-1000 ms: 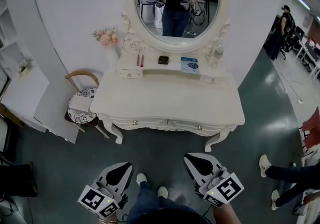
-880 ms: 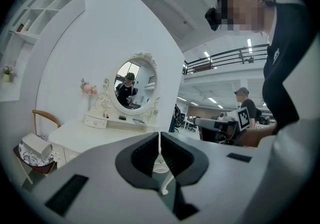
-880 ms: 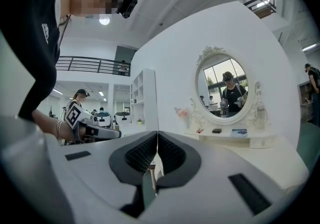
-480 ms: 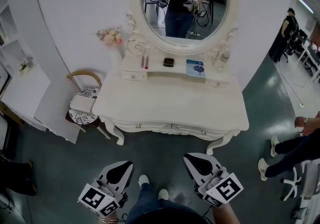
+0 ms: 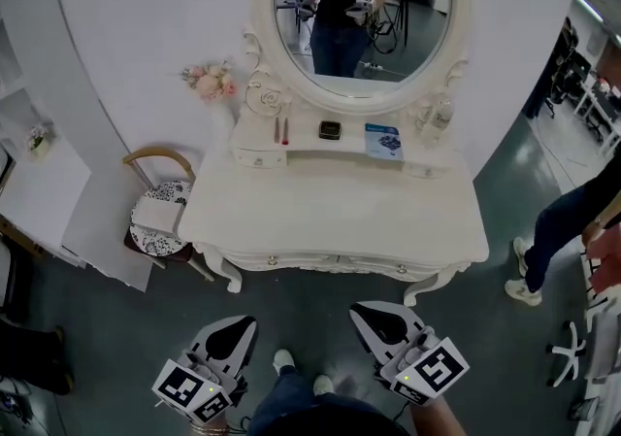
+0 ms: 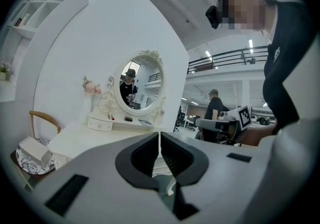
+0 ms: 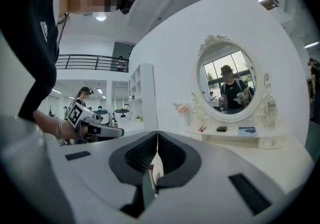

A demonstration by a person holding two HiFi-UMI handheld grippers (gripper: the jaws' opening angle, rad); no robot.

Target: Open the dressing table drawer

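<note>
The white dressing table (image 5: 330,206) stands ahead of me under an oval mirror (image 5: 359,12). Its two front drawers (image 5: 291,258) sit shut, each with a small knob (image 5: 401,269). Both grippers hover low over the floor, well short of the table front. In the head view my left gripper (image 5: 238,323) and right gripper (image 5: 374,311) point at the table, with nothing in them. In the left gripper view the jaws (image 6: 159,135) meet, with the table (image 6: 80,140) beyond at the left. My right gripper (image 7: 157,135) is shut too, the table (image 7: 265,155) at its right.
A wooden chair (image 5: 158,206) with a patterned cushion and a box stands left of the table. A person's legs (image 5: 553,230) are at the right. The table's shelf holds a black box (image 5: 331,129), a blue booklet (image 5: 384,141) and a bottle (image 5: 439,116). Pink flowers (image 5: 212,82) sit left of the mirror.
The dressing table has drawn nearer and looms larger as I step forward with both grippers. The person at the right has walked up the frame.
</note>
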